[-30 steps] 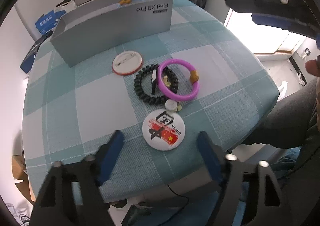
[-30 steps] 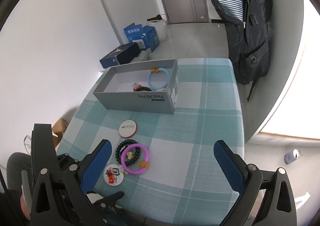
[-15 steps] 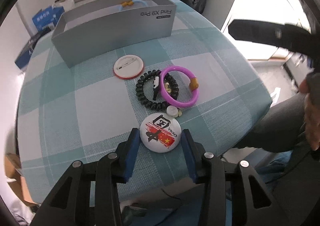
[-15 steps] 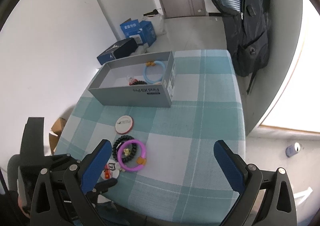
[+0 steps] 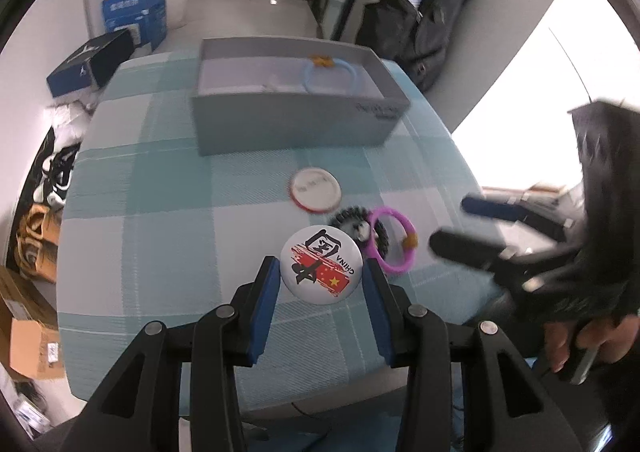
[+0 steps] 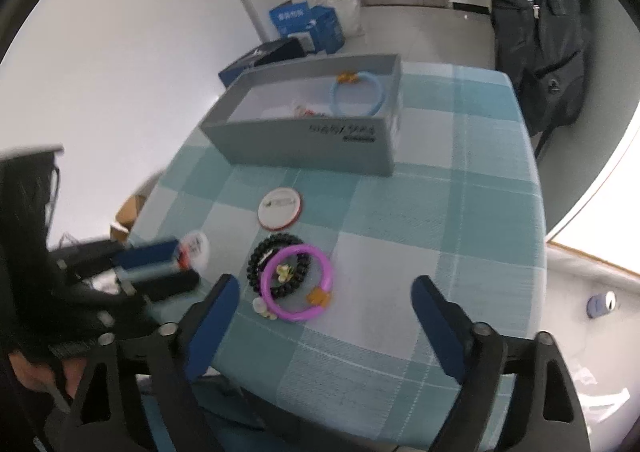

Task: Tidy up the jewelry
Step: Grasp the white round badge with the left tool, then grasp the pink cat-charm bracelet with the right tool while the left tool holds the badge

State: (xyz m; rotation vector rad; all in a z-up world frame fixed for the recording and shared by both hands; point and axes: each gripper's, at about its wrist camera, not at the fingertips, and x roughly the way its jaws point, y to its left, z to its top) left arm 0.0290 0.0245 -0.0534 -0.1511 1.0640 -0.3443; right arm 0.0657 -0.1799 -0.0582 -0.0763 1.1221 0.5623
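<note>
My left gripper is shut on a round white badge with a red flag print and holds it lifted above the checked tablecloth. The badge also shows in the right wrist view. My right gripper is open and empty, low over the table's near edge, just in front of a purple bangle that overlaps a black bead bracelet. A second white badge with a red rim lies beyond them. The grey box at the back holds a blue bangle.
A small cream piece lies by the purple bangle. The table has a rounded edge. A dark backpack hangs behind it. Blue and dark boxes sit on the floor at the back left.
My left gripper closed on the flag badge and lifted it off the cloth. My right gripper came down closer to the purple bangle and bead bracelet.
</note>
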